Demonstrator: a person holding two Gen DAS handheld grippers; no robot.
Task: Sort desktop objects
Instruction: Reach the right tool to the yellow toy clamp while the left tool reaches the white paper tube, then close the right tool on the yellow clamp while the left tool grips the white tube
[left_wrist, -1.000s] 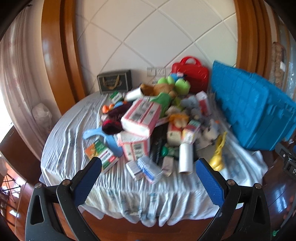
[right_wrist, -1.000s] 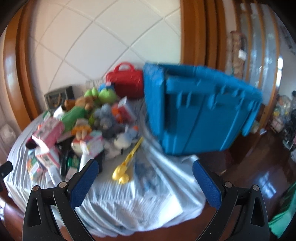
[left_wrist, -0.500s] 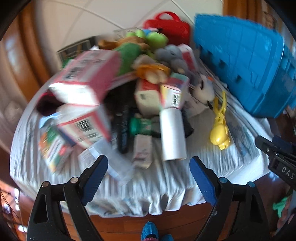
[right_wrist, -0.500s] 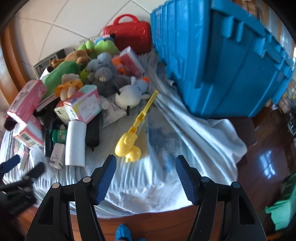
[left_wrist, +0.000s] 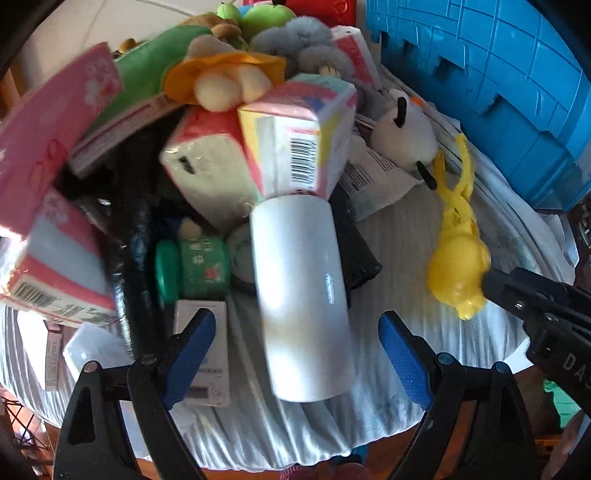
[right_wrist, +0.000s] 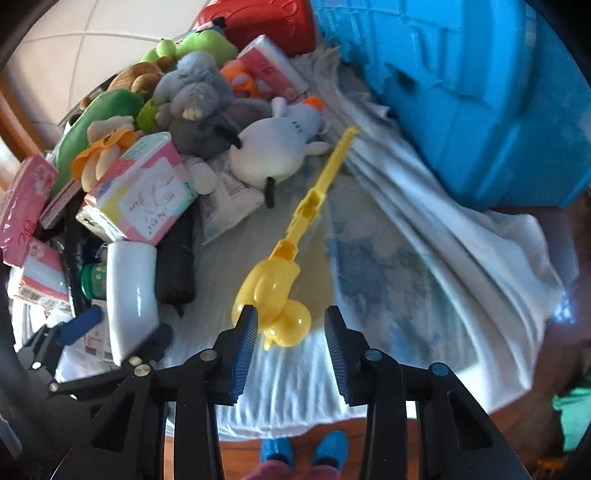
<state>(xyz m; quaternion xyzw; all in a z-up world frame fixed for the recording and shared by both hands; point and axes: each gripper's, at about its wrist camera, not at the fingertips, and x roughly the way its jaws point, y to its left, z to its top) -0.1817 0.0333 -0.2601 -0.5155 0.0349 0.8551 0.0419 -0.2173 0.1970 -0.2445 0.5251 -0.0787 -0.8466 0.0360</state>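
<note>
Both grippers have dropped steeply toward the heaped table since the earlier frames, so the pile now fills each view; the right gripper (right_wrist: 290, 330) has just been closing and its blue pads now stand narrow, with the round head of the yellow duck-shaped tongs (right_wrist: 275, 295) lying between and just ahead of them; the left pad looks to be at or against the head, the right pad shows a gap, so I judge it not yet gripped. Its long axis runs from that bulbous head near the table's front edge up and away toward the blue crate (right_wrist: 480, 92), handle tip farthest from the fingers; the right hand is plainly the nearer one to it. Meanwhile the left gripper (left_wrist: 297, 347) stands wide and holds nothing; the white cylinder (left_wrist: 301, 291) lies between its pads, lengthwise along the pointing direction, its near end reaching in between the blue pads without touching either. In my judgement each hand is lined up on its own object, with the crate as the likely destination.
</note>
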